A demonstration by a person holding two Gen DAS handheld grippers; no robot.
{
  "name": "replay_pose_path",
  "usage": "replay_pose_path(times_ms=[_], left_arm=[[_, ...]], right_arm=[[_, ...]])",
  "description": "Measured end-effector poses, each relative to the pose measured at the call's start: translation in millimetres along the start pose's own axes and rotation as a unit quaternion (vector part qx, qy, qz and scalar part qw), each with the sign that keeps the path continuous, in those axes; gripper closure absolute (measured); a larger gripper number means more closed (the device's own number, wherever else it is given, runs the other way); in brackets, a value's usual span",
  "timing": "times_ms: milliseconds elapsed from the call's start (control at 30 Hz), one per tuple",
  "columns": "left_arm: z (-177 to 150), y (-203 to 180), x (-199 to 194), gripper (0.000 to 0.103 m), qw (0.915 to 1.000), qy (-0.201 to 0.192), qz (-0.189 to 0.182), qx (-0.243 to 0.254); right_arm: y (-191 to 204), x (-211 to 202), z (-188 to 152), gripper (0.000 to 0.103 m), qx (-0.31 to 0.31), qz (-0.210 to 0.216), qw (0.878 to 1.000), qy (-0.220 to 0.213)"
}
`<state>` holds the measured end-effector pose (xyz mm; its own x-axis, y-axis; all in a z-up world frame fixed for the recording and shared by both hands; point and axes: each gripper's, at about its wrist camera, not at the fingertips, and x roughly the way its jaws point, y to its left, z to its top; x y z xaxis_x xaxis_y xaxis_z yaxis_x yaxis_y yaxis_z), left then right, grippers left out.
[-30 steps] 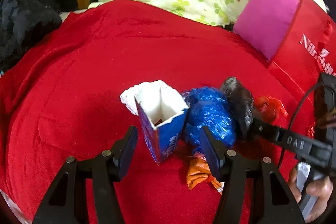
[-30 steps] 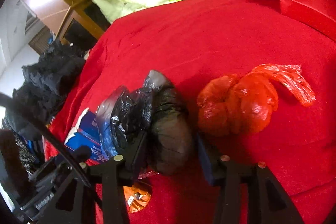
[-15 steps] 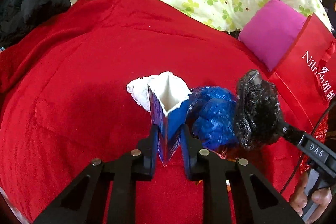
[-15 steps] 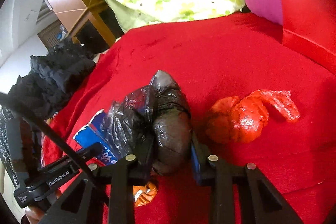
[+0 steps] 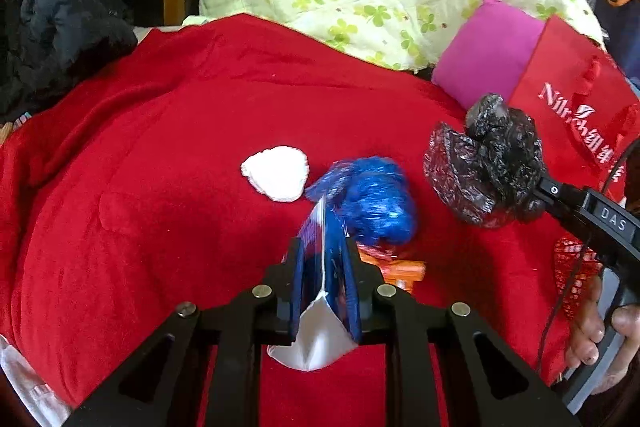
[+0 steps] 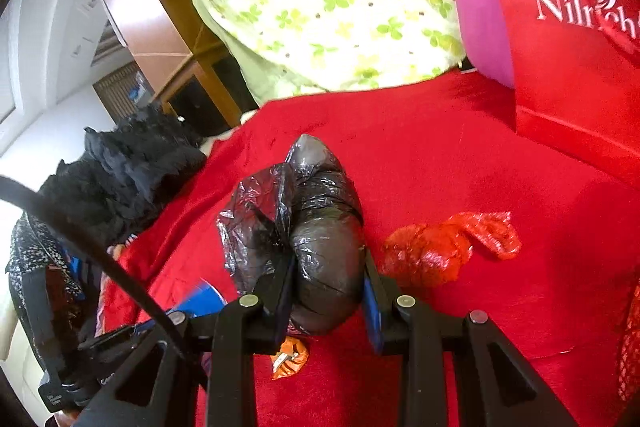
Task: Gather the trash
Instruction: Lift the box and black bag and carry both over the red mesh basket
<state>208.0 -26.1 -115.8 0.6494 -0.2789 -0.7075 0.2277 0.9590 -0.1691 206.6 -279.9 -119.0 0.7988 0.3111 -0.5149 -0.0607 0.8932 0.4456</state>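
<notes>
Carrying two bits of trash at once, the person is in the lift-and-haul step: the left gripper is clamping the squashed blue carton flat between its jaws, w/ the white torn end poking out toward the camera, and the right gripper is squeezing the black bag bundle, held up off the red blanket. Next move, I'd judge, is swinging both over to the red shopping bag standing at the right by the pink pillow and letting go above its mouth (the opening isn't showing in either view, so what's in it, can't tell). The carton is crushed shut now, nothing visible inside. Still lying on the blanket: a white paper wad, a blue bag bundle just beside the carton tip, an orange wrapper under it, and a red bag bundle near the right gripper. So the job is looking under halfway done.
</notes>
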Motion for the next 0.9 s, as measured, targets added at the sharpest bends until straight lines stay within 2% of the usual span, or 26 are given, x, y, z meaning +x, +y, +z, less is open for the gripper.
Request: replay_pose_path(times_ms=[133, 300, 500, 667, 900], left_arm=[[-3, -9, -8, 0.084, 0.9999, -0.008, 0.001, 0.015], [-13, -1, -10, 0.085, 1.0, 0.003, 0.006, 0.001], [-11, -7, -25, 0.085, 0.9999, -0.012, -0.001, 0.003], [-2, -27, -48, 0.085, 0.999, -0.038, -0.013, 0.02], [9, -75, -71, 0.085, 0.9951, -0.061, -0.051, 0.059]], right_arm=[[0, -17, 1, 0.071, -0.005, -0.004, 1.0, -0.018], [-2, -29, 0, 0.071, -0.012, -0.016, 0.999, -0.029], [-8, -44, 3, 0.071, -0.017, -0.02, 0.998, -0.05], [-9, -61, 8, 0.071, -0.019, -0.019, 0.997, -0.072], [-9, -101, 9, 0.071, -0.03, -0.018, 0.993, -0.114]])
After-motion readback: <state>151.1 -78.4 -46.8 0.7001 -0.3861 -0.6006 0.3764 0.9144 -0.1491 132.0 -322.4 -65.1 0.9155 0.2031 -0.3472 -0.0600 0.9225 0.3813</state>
